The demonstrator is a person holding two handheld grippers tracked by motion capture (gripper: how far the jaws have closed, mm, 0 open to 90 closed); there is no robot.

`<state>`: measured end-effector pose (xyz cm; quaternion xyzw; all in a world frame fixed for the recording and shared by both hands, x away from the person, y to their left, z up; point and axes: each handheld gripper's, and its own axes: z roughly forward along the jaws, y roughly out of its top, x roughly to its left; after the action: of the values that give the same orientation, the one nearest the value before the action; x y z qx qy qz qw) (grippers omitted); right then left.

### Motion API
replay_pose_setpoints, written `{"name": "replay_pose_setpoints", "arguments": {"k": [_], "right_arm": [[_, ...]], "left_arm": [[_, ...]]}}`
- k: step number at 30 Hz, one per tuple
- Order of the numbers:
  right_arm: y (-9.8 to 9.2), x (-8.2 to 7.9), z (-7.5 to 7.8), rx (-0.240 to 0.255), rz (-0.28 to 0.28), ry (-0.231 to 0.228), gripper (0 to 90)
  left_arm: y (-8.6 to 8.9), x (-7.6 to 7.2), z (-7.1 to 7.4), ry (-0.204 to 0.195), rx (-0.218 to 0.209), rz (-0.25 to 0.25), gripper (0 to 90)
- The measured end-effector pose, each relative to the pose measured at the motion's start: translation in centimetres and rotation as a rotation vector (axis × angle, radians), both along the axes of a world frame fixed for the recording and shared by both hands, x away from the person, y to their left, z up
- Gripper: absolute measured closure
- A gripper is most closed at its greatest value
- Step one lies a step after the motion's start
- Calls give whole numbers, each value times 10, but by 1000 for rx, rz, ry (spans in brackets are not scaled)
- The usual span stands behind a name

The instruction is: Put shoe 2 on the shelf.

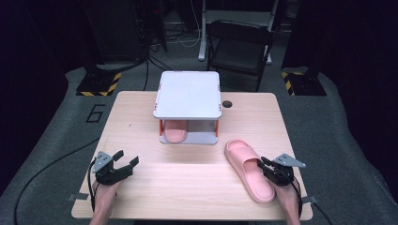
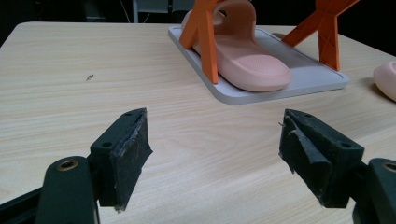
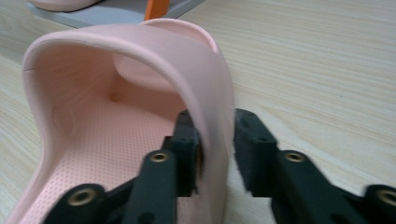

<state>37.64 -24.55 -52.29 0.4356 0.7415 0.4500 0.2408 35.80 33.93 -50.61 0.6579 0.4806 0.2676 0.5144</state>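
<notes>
A pink slipper [image 1: 248,171] lies on the wooden table [image 1: 187,187] at the right, toe toward the front edge. My right gripper [image 1: 264,164] comes at it from the right and is shut on the side of its strap; in the right gripper view the strap wall [image 3: 219,93] sits pinched between the two pads of my right gripper [image 3: 217,140]. The matching slipper [image 1: 175,131] [image 2: 247,60] rests on the lower shelf of a small rack [image 1: 187,93]. My left gripper [image 1: 127,157] [image 2: 215,135] stands open above bare table at the front left, holding nothing.
The rack has a white top, a grey base tray [image 2: 299,79] and orange legs [image 2: 205,32]. A round cable hole [image 1: 227,103] is behind it on the right. A folding chair [image 1: 239,44] stands beyond the table. The gripped slipper's edge [image 2: 386,79] appears at the far right of the left gripper view.
</notes>
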Motion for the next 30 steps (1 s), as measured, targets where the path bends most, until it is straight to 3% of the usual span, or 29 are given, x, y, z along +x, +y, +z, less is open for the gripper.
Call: {"name": "replay_pose_setpoints", "arguments": {"k": [5, 8, 14, 19, 23, 30], "right_arm": [[6, -3, 4, -41, -26, -1, 809], [14, -5, 10, -34, 4, 0, 823], [48, -5, 26, 4, 61, -40, 823], [89, 7, 30, 4, 71, -27, 822], [118, 20, 31, 5, 50, -27, 822], [155, 44, 30, 11, -56, -28, 813]], "left_arm": [[-1, 1, 0, 1, 3, -3, 243], [0, 1, 1, 0, 6, -7, 243], [1, 1, 1, -2, -6, -1, 243], [2, 1, 1, -4, -10, 4, 243], [3, 1, 1, -6, -9, 2, 243], [6, 0, 2, -4, -22, 6, 244]]}}
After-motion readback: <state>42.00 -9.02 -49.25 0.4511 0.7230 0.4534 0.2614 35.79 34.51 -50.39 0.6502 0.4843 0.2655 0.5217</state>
